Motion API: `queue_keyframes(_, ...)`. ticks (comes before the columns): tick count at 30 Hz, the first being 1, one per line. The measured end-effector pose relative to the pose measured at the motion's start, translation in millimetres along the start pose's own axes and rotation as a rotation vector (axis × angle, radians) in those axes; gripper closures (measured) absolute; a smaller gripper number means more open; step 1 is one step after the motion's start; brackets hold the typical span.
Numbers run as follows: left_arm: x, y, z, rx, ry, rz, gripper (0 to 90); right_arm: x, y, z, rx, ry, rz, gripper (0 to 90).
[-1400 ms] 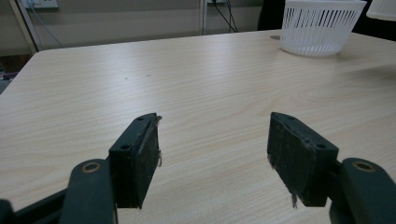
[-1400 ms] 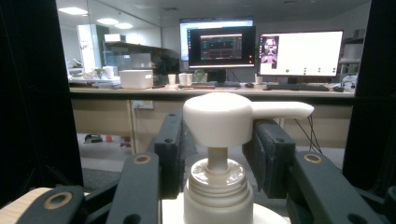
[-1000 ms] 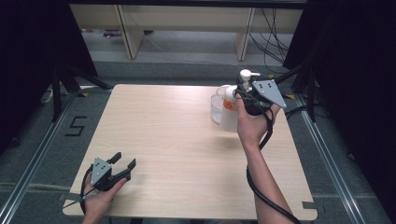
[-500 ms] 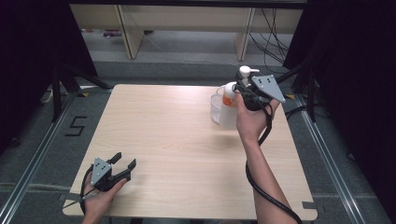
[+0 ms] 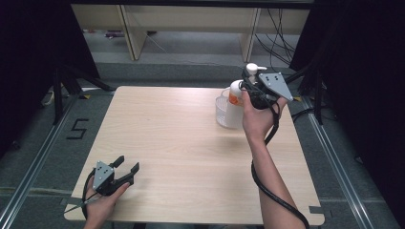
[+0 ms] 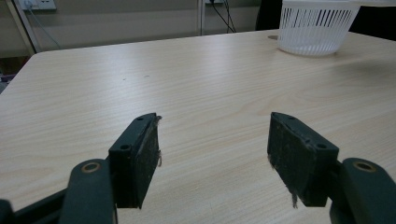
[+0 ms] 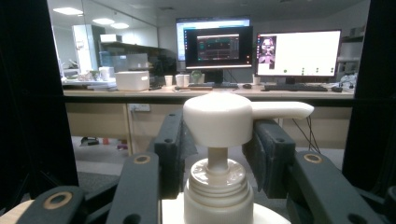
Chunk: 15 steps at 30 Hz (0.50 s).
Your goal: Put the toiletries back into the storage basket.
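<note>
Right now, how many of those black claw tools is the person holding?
2. The left gripper rests open at the table's near left corner; the right gripper is raised at the far right, jaws around a pump bottle.

High view: overhead, facing forward and down on table. Left gripper view: low over tabletop, facing white basket, shared with high view. Right gripper view: close behind pump bottle, facing level at monitors.

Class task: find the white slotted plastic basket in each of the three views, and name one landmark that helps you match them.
High view: white slotted plastic basket at the far right of the table, partly behind the pump bottle.
Left gripper view: top right.
Right gripper view: I cannot make it out.
Shared landmark: the light wooden tabletop.
</note>
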State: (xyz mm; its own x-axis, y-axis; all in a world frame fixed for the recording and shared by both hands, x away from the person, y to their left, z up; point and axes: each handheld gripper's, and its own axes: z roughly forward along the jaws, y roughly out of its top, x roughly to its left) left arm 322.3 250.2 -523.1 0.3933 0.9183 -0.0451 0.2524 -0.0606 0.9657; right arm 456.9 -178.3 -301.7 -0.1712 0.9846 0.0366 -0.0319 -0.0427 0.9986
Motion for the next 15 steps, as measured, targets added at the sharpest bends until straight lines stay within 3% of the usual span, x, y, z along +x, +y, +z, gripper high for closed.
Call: queue_keyframes(15,0.3,-0.1,0.0,-0.003,-0.003,-0.003,33.5,1.3,8.7,10.3,-0.007,-0.003,-0.006,60.0)
